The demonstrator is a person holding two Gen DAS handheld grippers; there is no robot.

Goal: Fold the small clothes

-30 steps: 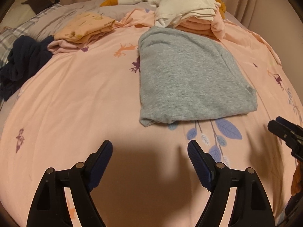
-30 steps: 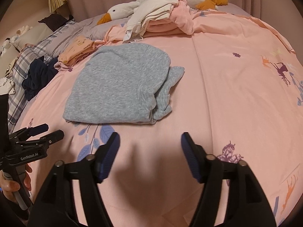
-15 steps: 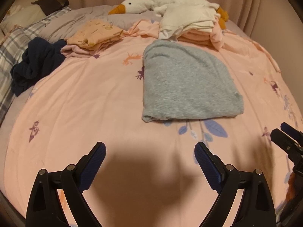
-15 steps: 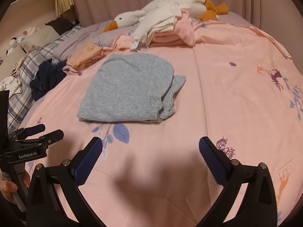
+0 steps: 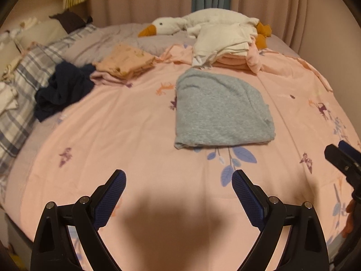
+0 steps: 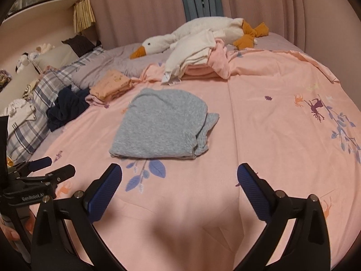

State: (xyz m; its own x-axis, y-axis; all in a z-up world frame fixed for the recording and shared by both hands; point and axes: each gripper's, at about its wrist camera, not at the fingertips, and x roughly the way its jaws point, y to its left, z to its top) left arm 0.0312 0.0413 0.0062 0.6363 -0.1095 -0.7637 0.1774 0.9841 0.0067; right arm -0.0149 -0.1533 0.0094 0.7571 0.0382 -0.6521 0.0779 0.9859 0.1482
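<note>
A folded grey garment lies flat on the pink bed sheet; it also shows in the right wrist view, with a bunched edge on its right side. My left gripper is open and empty, above the sheet and well short of the garment's near edge. My right gripper is open and empty, also short of the garment. Each gripper shows at the edge of the other's view: the right gripper, the left gripper.
A folded orange garment and a crumpled dark navy garment lie far left. A pile of cream and pink clothes sits behind the grey garment, by a plush goose. Plaid pillows line the left edge.
Both grippers have drawn back and risen away from the grey garment, so it looks smaller and farther. Both pairs of jaws have opened wider. The garment has not moved.
</note>
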